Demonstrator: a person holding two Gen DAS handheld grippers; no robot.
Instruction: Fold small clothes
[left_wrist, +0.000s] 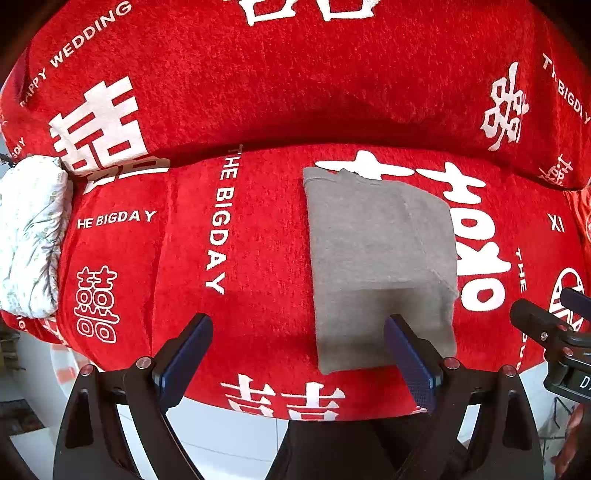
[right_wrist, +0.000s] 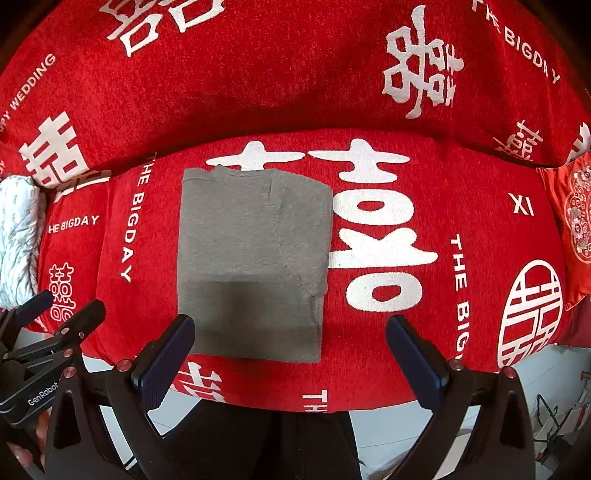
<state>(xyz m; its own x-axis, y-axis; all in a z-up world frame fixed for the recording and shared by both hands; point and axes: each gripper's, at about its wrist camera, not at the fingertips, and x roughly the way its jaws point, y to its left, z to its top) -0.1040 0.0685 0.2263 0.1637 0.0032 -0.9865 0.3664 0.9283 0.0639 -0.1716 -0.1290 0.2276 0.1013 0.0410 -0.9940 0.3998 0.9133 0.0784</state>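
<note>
The grey garment (right_wrist: 251, 258) is lying folded into a neat rectangle near the front edge of the red sofa seat (right_wrist: 424, 350), so the left gripper (left_wrist: 299, 354) and right gripper (right_wrist: 291, 354) are hanging spread and empty just short of it, probably between folds.

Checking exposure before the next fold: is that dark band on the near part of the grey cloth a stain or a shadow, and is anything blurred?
Left wrist view: the grey garment has a soft-edged dark band at its near end, which looks like shadow; print stays sharp. Right wrist view: same band on the garment; the red cover bows from fisheye, no glare.
</note>
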